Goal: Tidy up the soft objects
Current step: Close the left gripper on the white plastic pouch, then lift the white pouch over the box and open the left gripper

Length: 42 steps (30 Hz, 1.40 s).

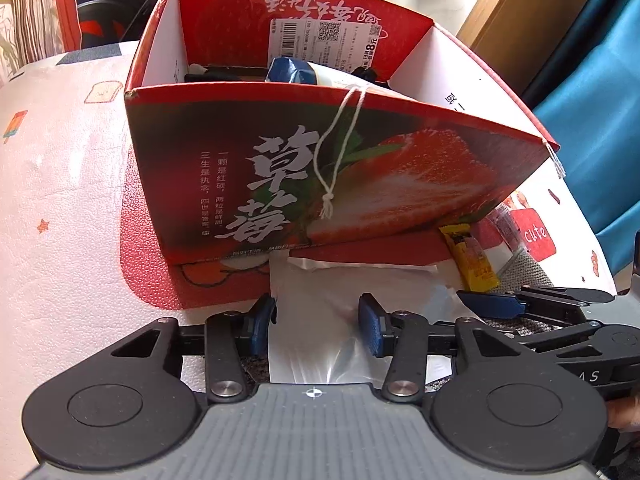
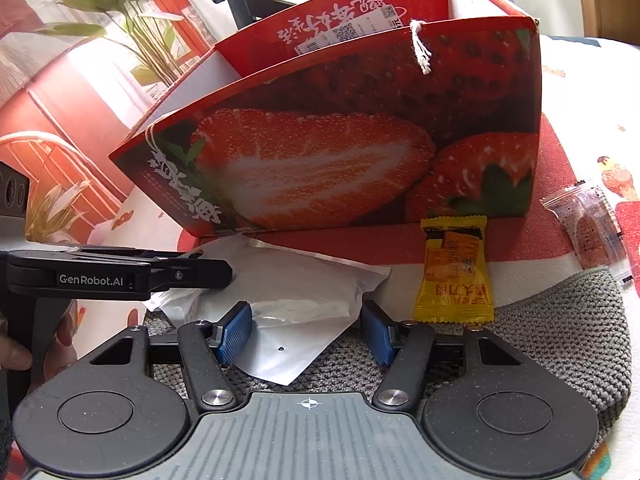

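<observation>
Silver foil pouch (image 2: 280, 312) lies flat on grey knitted mat (image 2: 540, 340), just in front of strawberry box (image 2: 340, 160). Left tool (image 1: 316, 320) & right tool (image 2: 306, 330) both straddle it, jaws part-open, pads not yet pressing. Risk: slick, thin foil slides or crumples under pads; w/ two tools pulling unevenly, pouch may tear or nudge yellow sachet (image 2: 454, 272).
</observation>
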### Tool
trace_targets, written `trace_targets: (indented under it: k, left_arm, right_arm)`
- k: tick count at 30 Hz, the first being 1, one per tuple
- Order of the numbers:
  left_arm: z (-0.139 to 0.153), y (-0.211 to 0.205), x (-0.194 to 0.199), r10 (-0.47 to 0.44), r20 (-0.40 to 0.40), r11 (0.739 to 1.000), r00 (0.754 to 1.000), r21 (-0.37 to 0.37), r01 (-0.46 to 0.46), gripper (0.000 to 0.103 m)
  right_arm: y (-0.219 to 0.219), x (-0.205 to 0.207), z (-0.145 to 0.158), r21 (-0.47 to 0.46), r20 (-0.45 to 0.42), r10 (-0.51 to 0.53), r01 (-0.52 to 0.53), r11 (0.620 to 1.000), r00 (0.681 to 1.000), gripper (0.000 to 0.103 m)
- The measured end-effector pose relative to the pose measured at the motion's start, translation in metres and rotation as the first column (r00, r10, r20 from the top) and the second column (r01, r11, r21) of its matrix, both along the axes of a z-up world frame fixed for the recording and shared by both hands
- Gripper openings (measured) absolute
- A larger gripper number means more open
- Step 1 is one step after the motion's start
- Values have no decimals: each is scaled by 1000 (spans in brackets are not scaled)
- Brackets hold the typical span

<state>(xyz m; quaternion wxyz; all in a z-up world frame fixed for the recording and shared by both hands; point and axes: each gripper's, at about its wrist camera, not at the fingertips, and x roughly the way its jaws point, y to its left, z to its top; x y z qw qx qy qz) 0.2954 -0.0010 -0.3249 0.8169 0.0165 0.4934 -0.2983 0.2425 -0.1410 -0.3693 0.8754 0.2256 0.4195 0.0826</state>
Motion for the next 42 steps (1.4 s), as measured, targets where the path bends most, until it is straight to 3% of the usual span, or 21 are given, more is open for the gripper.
trace_targets:
  k: [6, 13, 18, 21, 25, 31, 35, 42]
  left_arm:
    - [-4, -1, 2, 4, -13, 1000, 1000, -6, -4, 53]
    - [5, -5, -8, -24, 35, 1000, 999, -16, 25, 43]
    - [15, -9, -20, -50, 74, 999, 996, 19, 48, 43]
    - [12, -3, -19, -24, 52, 1000, 998, 5, 24, 43]
    - [3, 6, -16, 16, 12, 1000, 1000, -9, -16, 47]
    - [-9, 18, -6, 57, -70, 996, 996, -63, -61, 54]
    - [-15, 20, -2, 74, -132, 989, 988, -119, -90, 51]
    - [4, 10, -16, 38, -55, 992, 998, -120, -44, 44]
  right_arm:
    - [1, 2, -1, -14, -15, 0, 0, 1000, 1000, 57]
    - [1, 3, -1, -9, -7, 5, -5, 1000, 1000, 51]
    - [9, -1, 12, -45, 43, 33, -31, 999, 999, 50]
    - [10, -3, 17, -71, 53, 44, -40, 997, 998, 43]
    - [4, -4, 10, -40, 32, 29, -27, 999, 999, 37]
    - [1, -6, 3, -34, 16, 29, -28, 999, 999, 37]
    - [1, -3, -2, -17, 5, 23, -23, 1000, 1000, 37]
    - [1, -4, 3, 23, 33, 15, -16, 1000, 999, 37]
